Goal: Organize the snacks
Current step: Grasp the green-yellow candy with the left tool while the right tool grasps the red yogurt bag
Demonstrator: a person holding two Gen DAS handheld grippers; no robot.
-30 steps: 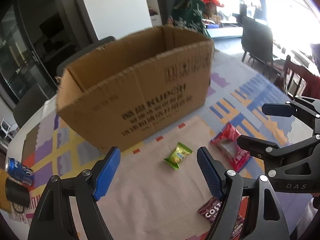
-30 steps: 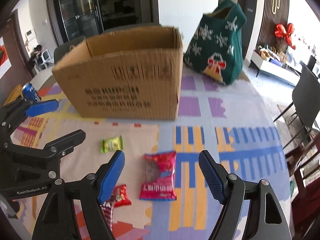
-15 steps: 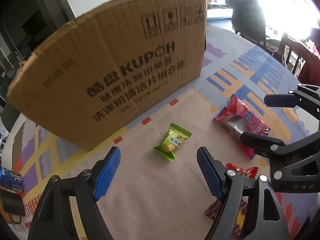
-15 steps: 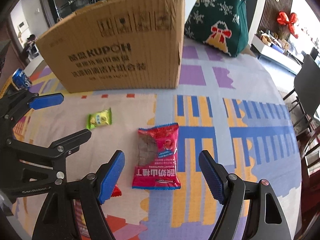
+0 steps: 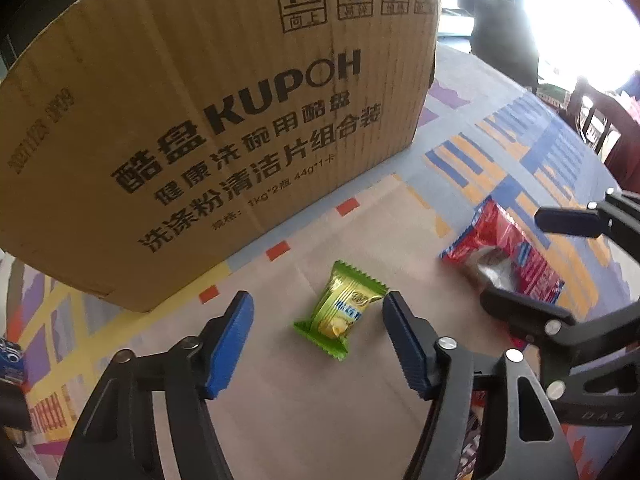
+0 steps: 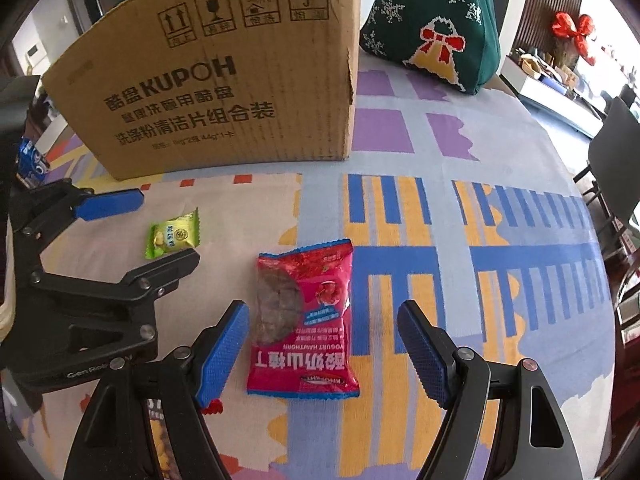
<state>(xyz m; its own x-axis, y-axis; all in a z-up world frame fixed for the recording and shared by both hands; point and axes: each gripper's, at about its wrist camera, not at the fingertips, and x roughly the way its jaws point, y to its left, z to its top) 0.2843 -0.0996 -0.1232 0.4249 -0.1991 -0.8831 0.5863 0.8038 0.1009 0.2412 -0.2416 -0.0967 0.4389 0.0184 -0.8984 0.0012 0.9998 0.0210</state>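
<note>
Tablecloth (image 6: 400,152): right gripper (image 6: 322,354) hides 1 snack (image 6: 160,444) (unreadable).

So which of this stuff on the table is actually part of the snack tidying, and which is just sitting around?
Part of the job:
- small green snack packet, between the open left claw
- red hawthorn snack bag, between the open right claw
- cardboard box, probably where the snacks go

Just lying about:
- green Christmas bag
- blue drink can
- patterned tablecloth
</note>
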